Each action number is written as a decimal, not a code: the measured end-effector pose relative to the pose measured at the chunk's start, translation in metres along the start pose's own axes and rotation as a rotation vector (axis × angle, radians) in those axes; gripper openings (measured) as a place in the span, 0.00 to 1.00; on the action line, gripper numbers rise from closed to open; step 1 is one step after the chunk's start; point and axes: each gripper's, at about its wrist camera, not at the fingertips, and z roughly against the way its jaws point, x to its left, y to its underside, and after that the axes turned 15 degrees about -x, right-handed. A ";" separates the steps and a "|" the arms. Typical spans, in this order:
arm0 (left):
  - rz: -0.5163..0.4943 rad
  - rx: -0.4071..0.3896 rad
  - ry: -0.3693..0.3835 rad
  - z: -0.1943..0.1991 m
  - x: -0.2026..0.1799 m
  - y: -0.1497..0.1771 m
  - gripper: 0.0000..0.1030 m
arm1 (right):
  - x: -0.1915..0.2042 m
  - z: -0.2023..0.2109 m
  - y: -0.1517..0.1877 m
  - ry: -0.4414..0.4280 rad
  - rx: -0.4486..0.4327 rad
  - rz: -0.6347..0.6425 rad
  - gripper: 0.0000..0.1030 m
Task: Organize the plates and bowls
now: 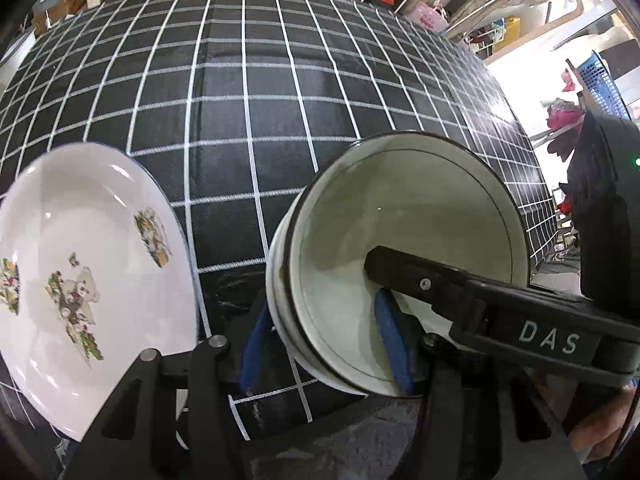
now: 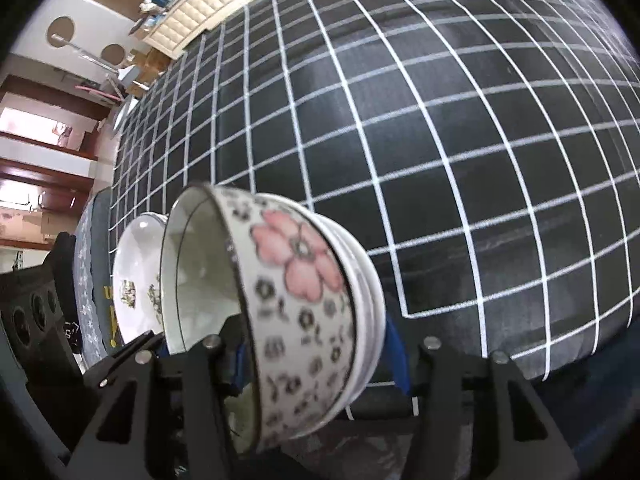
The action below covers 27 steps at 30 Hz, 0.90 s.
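White bowls point(image 1: 400, 256) nested, tipped on edge over the checked cloth point(image 1: 248, 80) | left gripper point(image 1: 320, 344) clamps near rim, one pad inside | right gripper point(image 2: 316, 356) pinches the same wall from outside-right | plate point(image 1: 80, 272) just left, likely landing spot

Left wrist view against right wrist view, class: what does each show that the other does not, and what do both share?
Only the left wrist view shows the bowls' plain pale inside and the right gripper reaching in. Only the right wrist view shows the outermost bowl's pink flower pattern. Both share the stack of white ceramic bowls, the white printed plate and the black grid-lined cloth.
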 end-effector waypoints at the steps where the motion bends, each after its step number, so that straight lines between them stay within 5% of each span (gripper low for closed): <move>1: -0.002 -0.004 -0.001 0.001 0.000 -0.001 0.48 | 0.001 0.000 0.000 -0.002 0.003 0.002 0.55; 12: 0.023 -0.057 -0.011 0.024 0.014 -0.006 0.48 | 0.035 0.007 -0.003 -0.022 -0.043 0.072 0.55; 27: 0.158 -0.163 -0.112 0.089 0.098 -0.020 0.48 | 0.145 -0.034 -0.010 -0.109 0.016 0.228 0.55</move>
